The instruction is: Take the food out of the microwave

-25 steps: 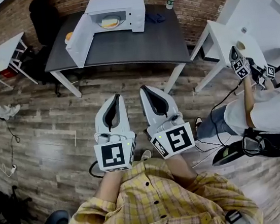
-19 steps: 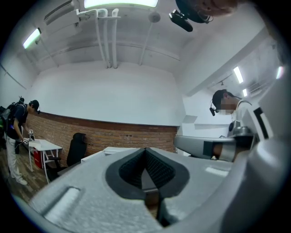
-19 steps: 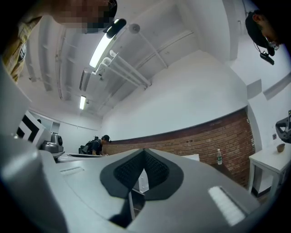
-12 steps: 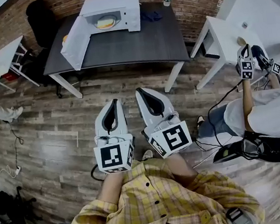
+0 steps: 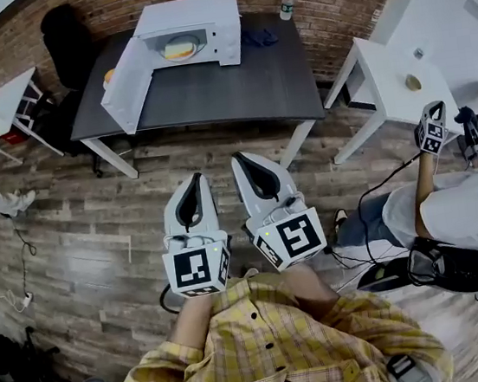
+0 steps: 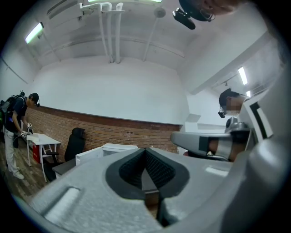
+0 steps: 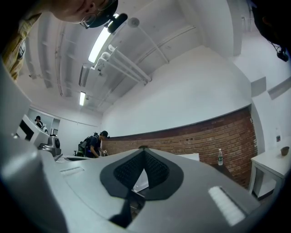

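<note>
A white microwave stands at the back of a dark table with its door swung open to the left. Inside it lies the food, yellowish on a plate. My left gripper and right gripper hang side by side over the wooden floor, well short of the table. Both are shut with nothing between their jaws. In the left gripper view the microwave shows far off beyond the shut left gripper. The right gripper shows shut in its own view too.
A water bottle and a dark cloth lie on the table right of the microwave. An orange object sits behind the door. A black chair stands at the table's left. White tables and a person are at right.
The table and microwave have drawn slightly nearer and shifted in the head view. Both grippers stayed shut side by side. The person at right lowered a gripper.
</note>
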`<state>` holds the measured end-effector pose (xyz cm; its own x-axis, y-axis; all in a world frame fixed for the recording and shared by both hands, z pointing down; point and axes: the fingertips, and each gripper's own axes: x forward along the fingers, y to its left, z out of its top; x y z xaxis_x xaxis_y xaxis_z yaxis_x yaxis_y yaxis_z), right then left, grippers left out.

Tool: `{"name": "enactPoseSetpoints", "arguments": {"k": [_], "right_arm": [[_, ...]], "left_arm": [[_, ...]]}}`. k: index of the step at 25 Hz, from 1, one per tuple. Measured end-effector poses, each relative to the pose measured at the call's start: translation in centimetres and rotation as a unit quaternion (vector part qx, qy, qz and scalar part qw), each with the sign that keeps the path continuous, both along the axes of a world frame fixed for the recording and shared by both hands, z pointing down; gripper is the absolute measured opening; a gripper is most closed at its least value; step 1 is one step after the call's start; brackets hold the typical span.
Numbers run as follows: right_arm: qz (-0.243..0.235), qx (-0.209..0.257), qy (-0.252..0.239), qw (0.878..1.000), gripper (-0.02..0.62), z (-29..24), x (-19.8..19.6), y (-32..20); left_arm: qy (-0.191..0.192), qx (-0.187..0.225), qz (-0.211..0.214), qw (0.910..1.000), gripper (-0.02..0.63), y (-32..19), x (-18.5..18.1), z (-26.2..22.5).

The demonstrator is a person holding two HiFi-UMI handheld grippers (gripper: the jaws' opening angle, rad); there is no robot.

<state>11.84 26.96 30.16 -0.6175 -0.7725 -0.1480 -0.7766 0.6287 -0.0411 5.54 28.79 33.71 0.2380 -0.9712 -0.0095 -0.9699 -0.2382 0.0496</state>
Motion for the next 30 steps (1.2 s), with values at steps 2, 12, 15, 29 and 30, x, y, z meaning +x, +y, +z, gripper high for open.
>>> {"name": "enactPoseSetpoints", "arguments": {"k": [2,12,15,29,30], "right_arm": [[0.005,-0.003,0.007,1.000,0.002,0.4,-0.3,-1.4],[0.007,-0.011,0.014,1.000,0.003,1.3,-4.0,-10.1],[0.010,-0.013,0.020,1.000,0.003,1.0,-5.5,-13.6],[0.050,-0.021,0.019,0.998,0.003,-1.0,-11.9,-29.4],[0.054,-0.021,0.020,0.998,0.003,-1.0,-12.2,-30.3]], "left_arm": [[-0.002,0.000,0.000,1.0000,0.000,-1.3,-0.3,0.1],[0.004,-0.001,0.006,1.0000,0.000,-10.6,-3.7,0.8],[0.010,-0.005,0.011,0.9999,0.000,-14.4,-5.1,0.6],[0.018,-0.015,0.048,0.9986,0.000,-30.7,-11.5,-1.0],[0.018,-0.016,0.051,0.9984,0.000,-31.6,-12.0,-1.0]]}}
